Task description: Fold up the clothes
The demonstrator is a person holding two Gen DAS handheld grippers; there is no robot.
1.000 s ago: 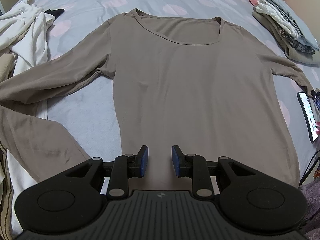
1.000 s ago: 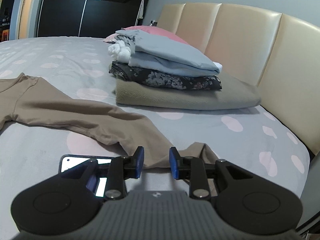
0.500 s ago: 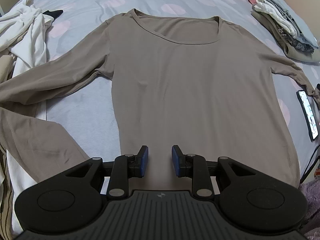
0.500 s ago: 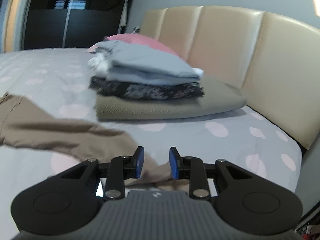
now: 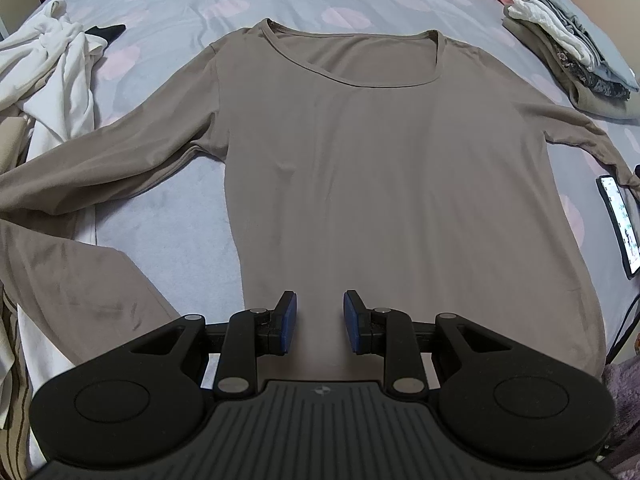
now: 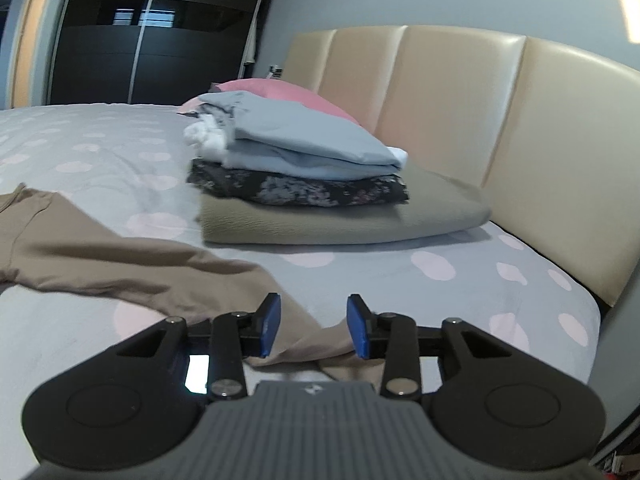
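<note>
A taupe long-sleeved top (image 5: 384,168) lies flat on the bed, neck far, both sleeves spread out. My left gripper (image 5: 319,322) hovers above the hem's middle, its blue pads apart with nothing between them. In the right wrist view the top's right sleeve (image 6: 120,268) runs across the sheet to its cuff (image 6: 308,344). My right gripper (image 6: 313,326) sits over that cuff. Its jaws are opening, the cuff lies in the gap, and the pads do not press on it.
A stack of folded clothes (image 6: 320,184) rests near the padded headboard (image 6: 500,128), also at far right (image 5: 576,56). White crumpled garments (image 5: 56,76) lie at the left. A lit phone (image 5: 620,224) lies beside the right sleeve. The bedsheet (image 5: 184,252) is grey with pink spots.
The right gripper's pads have spread wider over the sleeve cuff, and its view shifted a little. The left gripper and the top's body have not moved.
</note>
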